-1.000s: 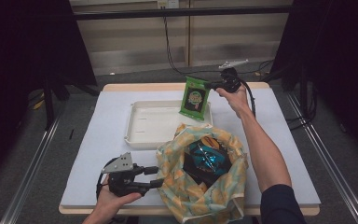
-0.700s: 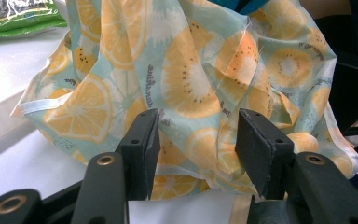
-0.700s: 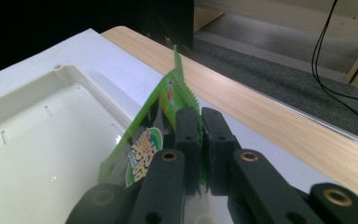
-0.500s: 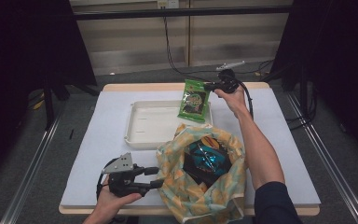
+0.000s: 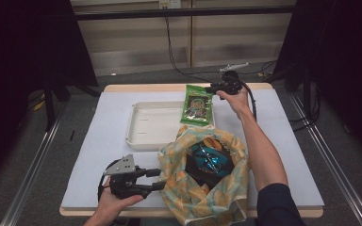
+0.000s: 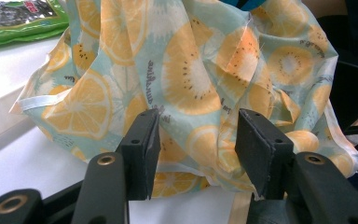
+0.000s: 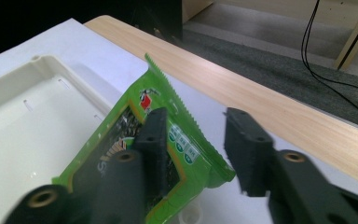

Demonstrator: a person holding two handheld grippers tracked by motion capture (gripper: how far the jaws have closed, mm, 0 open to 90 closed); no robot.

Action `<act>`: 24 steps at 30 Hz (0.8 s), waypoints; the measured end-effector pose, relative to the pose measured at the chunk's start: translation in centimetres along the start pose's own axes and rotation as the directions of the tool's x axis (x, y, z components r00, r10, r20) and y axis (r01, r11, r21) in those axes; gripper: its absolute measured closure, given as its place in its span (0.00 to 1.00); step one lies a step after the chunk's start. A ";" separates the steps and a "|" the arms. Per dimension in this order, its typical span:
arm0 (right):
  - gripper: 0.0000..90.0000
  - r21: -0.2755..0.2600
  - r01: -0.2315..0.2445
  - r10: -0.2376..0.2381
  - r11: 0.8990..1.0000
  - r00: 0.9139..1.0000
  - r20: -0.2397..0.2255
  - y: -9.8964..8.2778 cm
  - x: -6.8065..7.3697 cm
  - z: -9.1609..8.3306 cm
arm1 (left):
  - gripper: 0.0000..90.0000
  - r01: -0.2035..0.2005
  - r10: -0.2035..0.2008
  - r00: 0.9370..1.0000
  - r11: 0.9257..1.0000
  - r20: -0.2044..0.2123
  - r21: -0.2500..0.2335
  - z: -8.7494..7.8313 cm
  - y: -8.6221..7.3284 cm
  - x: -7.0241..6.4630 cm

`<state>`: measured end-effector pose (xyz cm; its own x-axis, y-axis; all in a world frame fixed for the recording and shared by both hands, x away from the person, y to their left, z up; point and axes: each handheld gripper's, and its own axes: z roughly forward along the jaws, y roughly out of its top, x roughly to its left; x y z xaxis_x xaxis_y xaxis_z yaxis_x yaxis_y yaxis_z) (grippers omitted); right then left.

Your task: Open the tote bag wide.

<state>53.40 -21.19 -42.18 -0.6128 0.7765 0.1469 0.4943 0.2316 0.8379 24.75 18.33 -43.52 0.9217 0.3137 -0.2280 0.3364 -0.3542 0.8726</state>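
Observation:
A green snack packet (image 5: 197, 104) (image 7: 135, 135) lies tilted over the right rim of a white tray (image 5: 141, 136) (image 7: 37, 121) at the back of the table. My right gripper (image 5: 215, 88) (image 7: 196, 121) hovers at the packet's top corner. Its jaws have just been opening and stand apart, so the packet is loose. A citrus-print cloth bag (image 5: 193, 197) (image 6: 191, 70) sits at the front, holding a dark teal packet (image 5: 208, 157). My left gripper (image 5: 159, 179) (image 6: 198, 126) rests at the bag's left side, jaws apart, with the fabric just ahead of them.
A white mat (image 5: 99, 141) covers the wooden table (image 5: 141, 88). Cables (image 5: 179, 56) run over the floor behind. Metal rails flank the table on both sides.
The right gripper's jaws opened and let go of the green packet, which sank a little onto the tray's rim. The left gripper stayed put.

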 end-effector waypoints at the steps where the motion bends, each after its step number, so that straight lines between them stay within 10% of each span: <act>1: 0.55 -0.019 -0.006 0.006 1.000 1.000 0.004 0.2 0.2 -0.5 | 0.55 -0.001 0.001 1.000 1.000 0.000 0.001 0.0 0.0 0.0; 4: 0.56 -0.038 0.006 -0.006 0.999 1.000 -0.006 0.3 0.7 -1.0 | 0.55 0.004 -0.004 1.000 1.000 0.001 -0.004 0.0 0.0 -0.1; 11: 0.99 -0.001 0.047 -0.046 0.999 0.980 -0.196 -2.1 3.5 -1.8 | 0.55 -0.002 0.002 1.000 1.000 -0.003 0.004 0.1 0.1 -0.2; 24: 1.00 0.136 0.118 -0.074 0.984 0.953 -0.295 -6.4 5.7 0.1 | 0.55 0.002 -0.002 1.000 1.000 -0.006 -0.007 0.0 0.1 -0.1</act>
<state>46.78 -18.19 -46.77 -0.8024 0.5494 0.2332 0.4973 0.3992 0.7703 24.74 18.22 -43.41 0.9200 0.3196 -0.2268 0.3366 -0.3479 0.8750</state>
